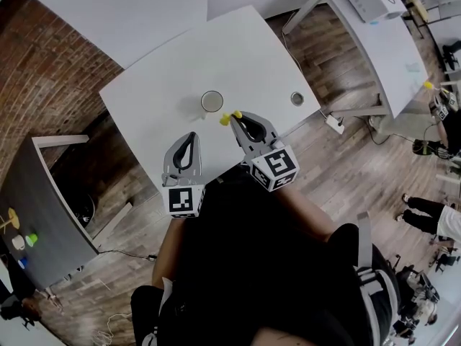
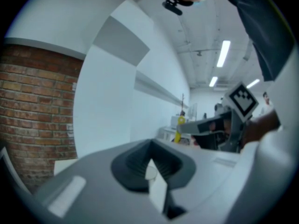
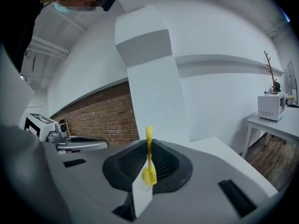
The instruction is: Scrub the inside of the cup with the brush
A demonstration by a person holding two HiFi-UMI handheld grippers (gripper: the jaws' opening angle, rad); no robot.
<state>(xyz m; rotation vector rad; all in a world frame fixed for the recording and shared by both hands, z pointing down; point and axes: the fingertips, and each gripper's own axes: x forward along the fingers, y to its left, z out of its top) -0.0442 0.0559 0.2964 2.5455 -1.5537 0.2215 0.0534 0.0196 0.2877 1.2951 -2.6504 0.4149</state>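
The cup (image 1: 212, 101) stood upright near the middle of the white tabletop (image 1: 158, 85), its mouth open to you. The yellow brush (image 1: 225, 119) was just on your side of the cup, clear of its rim. To the right of the cup, a small grey round fitting (image 1: 297, 99) sat in the tabletop.

A brick wall (image 1: 43, 71) ran well to the left of the cup, and wooden floor (image 1: 346, 157) showed around the tabletop. A second white table (image 1: 382, 42) stood well to the cup's right. A dark grey table (image 1: 50, 215) with a few small coloured things on it stood far to the cup's near left.

Your right gripper (image 1: 236, 119) pointed at the cup from just beside it, its jaws pinching the brush. In the right gripper view the brush stem (image 3: 149, 146) stood up between the pads. Your left gripper (image 1: 191, 137) hung nearer you than the cup and a little to its left. Its jaws were pressed together on nothing.
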